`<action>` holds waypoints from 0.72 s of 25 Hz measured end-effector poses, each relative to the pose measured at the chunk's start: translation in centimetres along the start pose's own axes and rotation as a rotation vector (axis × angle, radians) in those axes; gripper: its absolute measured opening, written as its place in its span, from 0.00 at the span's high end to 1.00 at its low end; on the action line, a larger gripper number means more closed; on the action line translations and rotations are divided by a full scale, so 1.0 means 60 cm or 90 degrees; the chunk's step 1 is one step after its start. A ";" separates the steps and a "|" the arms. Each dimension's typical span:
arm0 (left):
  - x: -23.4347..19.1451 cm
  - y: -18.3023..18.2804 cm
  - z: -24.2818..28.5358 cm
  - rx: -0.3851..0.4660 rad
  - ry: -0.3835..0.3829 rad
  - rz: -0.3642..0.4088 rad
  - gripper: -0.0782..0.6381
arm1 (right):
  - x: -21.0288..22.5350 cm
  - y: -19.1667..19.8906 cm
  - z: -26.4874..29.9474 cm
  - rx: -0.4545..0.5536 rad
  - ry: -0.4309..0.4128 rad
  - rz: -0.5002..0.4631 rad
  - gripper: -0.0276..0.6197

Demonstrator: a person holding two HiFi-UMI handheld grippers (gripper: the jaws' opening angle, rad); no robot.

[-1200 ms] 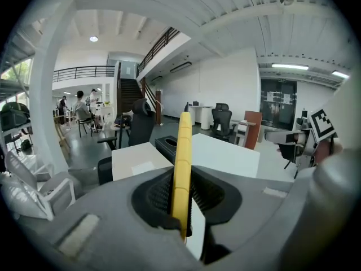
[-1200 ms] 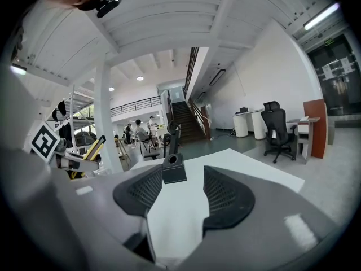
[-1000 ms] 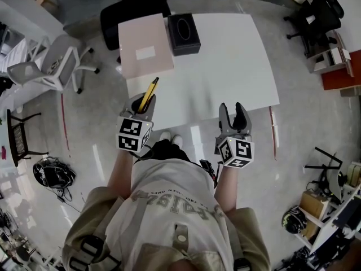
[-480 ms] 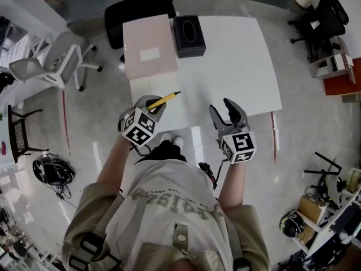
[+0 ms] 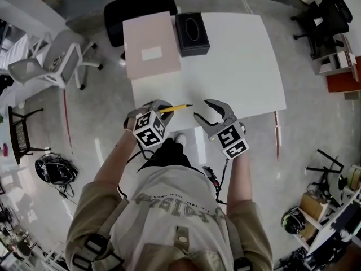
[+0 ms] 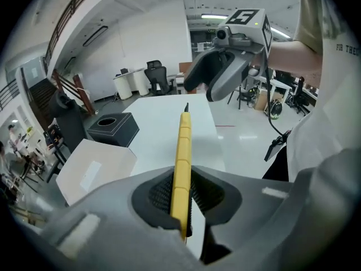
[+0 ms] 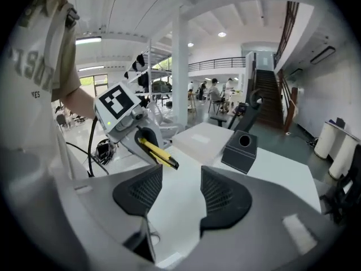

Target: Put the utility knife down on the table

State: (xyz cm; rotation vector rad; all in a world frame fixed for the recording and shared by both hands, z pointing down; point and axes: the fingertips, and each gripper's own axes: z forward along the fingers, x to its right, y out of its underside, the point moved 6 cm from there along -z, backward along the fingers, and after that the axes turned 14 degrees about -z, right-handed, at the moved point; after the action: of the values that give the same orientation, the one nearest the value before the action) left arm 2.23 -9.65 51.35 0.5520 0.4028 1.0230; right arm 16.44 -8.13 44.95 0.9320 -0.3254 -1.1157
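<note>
My left gripper [image 5: 160, 107] is shut on a yellow utility knife [image 5: 176, 108], whose tip points right, just over the near edge of the white table [image 5: 242, 66]. In the left gripper view the knife [image 6: 182, 162] runs straight out between the jaws [image 6: 181, 193]. My right gripper [image 5: 210, 112] stands open with nothing between its fingers, its jaws turned left toward the knife's tip and a short gap away. The right gripper view shows the knife [image 7: 158, 153] held by the left gripper [image 7: 148, 146], beyond the open jaws [image 7: 181, 191].
A pale pink box [image 5: 151, 47] lies at the table's far left, with a black tissue box [image 5: 192, 34] beside it. A black office chair [image 5: 135, 7] stands behind the table and a white chair [image 5: 48, 66] to its left. A person's torso fills the foreground.
Both grippers have dropped and swung inward toward each other. The knife has tipped from pointing up and away to lying nearly level, pointing right. The right gripper has rolled to face it.
</note>
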 end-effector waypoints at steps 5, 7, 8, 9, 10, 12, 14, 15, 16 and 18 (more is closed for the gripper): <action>0.008 0.011 0.023 -0.028 0.027 0.042 0.82 | -0.027 0.017 0.045 -0.045 -0.060 -0.026 0.63; 0.010 0.016 0.031 -0.039 0.033 0.062 0.82 | -0.033 0.022 0.059 -0.047 -0.082 -0.024 0.63; 0.011 0.019 0.035 -0.045 0.036 0.072 0.82 | -0.035 0.025 0.065 -0.049 -0.091 -0.024 0.63; 0.011 0.021 0.038 -0.049 0.041 0.080 0.82 | -0.037 0.027 0.071 -0.052 -0.100 -0.026 0.63; 0.012 0.023 0.041 -0.052 0.047 0.085 0.82 | -0.040 0.030 0.076 -0.056 -0.108 -0.028 0.63; 0.014 0.025 0.044 -0.055 0.059 0.091 0.82 | -0.045 0.037 0.088 -0.067 -0.130 -0.026 0.64; 0.017 0.027 0.048 -0.060 0.066 0.103 0.82 | -0.051 0.044 0.099 -0.069 -0.154 -0.010 0.64; 0.019 0.029 0.051 -0.063 0.070 0.110 0.82 | -0.053 0.046 0.104 -0.066 -0.163 -0.001 0.65; 0.021 0.030 0.054 -0.067 0.074 0.117 0.82 | -0.055 0.048 0.109 -0.064 -0.168 0.004 0.67; 0.024 0.033 0.060 -0.072 0.081 0.129 0.82 | -0.059 0.054 0.115 -0.067 -0.174 0.009 0.70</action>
State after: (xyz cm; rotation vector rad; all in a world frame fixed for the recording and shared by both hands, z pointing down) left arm 3.55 -8.48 55.35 0.4336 0.4043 1.2724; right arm 12.41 -7.91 52.34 0.6831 -0.4907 -1.2369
